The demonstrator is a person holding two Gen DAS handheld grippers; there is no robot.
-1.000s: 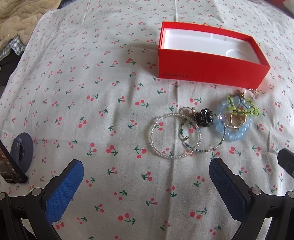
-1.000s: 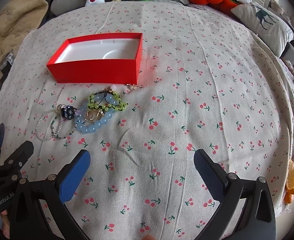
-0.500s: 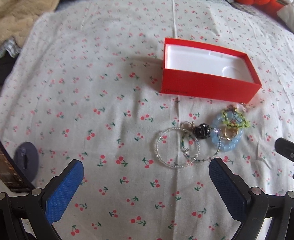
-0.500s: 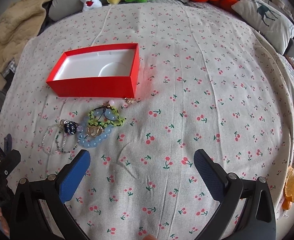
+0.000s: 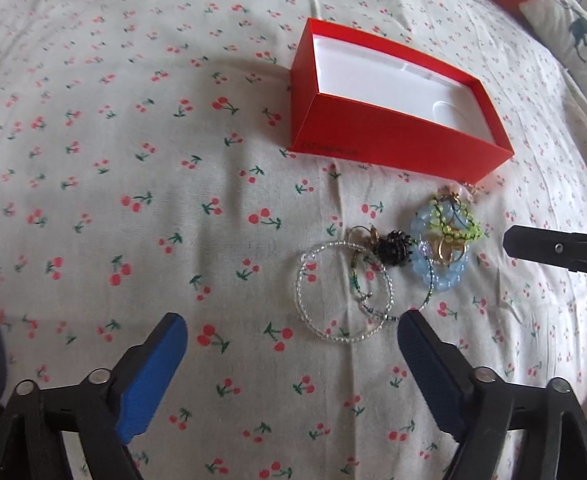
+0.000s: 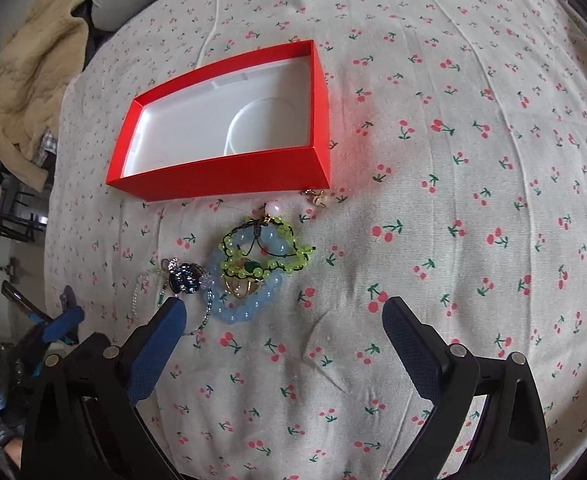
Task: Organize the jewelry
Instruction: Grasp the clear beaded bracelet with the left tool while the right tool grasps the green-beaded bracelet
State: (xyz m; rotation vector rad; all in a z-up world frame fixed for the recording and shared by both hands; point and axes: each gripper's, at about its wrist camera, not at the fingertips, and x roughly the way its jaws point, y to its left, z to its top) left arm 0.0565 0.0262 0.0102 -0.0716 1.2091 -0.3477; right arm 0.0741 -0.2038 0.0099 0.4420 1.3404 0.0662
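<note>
A: Why did the left tool (image 5: pixel 291 346) and right tool (image 6: pixel 283 326) hang wide apart, holding nothing?

B: Probably readying a pick. The jewelry (image 6: pixel 249 272) lay heaped on the bed (image 6: pixel 473 200) just before the empty red box (image 6: pixel 229 180).

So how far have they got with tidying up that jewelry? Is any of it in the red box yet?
Nothing looks done yet: the red box shows only its white lining. In hand: nothing, since the left tool and right tool are both open and hold nothing. Everything is left: the clear beaded bracelet, black bead ring, blue bracelet, green bracelet and small gold charm all lie on the cherry-print sheet.
</note>
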